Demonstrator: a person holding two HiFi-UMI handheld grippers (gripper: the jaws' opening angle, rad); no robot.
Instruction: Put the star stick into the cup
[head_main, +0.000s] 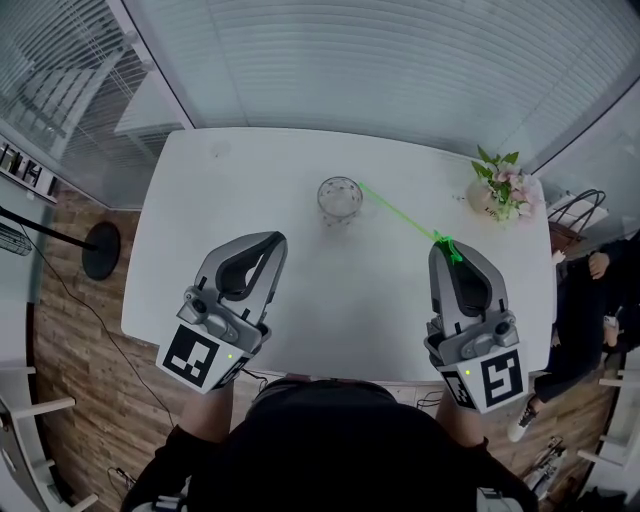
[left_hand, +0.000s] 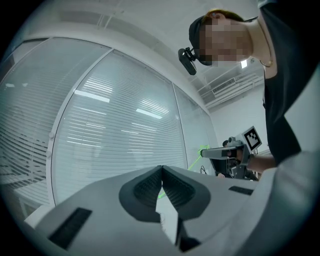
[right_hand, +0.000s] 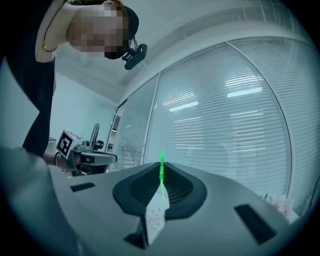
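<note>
A clear glass cup (head_main: 340, 198) stands on the white table (head_main: 230, 190), toward the back middle. A thin green star stick (head_main: 400, 215) slants from the cup's right rim back to my right gripper (head_main: 444, 246), which is shut on its star end. In the right gripper view the green stick (right_hand: 161, 169) pokes up between the closed jaws of the right gripper (right_hand: 161, 176). My left gripper (head_main: 277, 238) hovers over the table, in front and left of the cup, shut with nothing in it. The left gripper view shows its jaws (left_hand: 161, 170) pressed together, and the right gripper (left_hand: 225, 152) with the stick (left_hand: 196, 156) beyond.
A small pot of pink flowers (head_main: 500, 190) sits at the table's back right corner. A round lamp base (head_main: 101, 250) stands on the wooden floor at left. A bag (head_main: 574, 216) and a seated person (head_main: 600, 300) are off the right edge. Blinds cover the windows behind.
</note>
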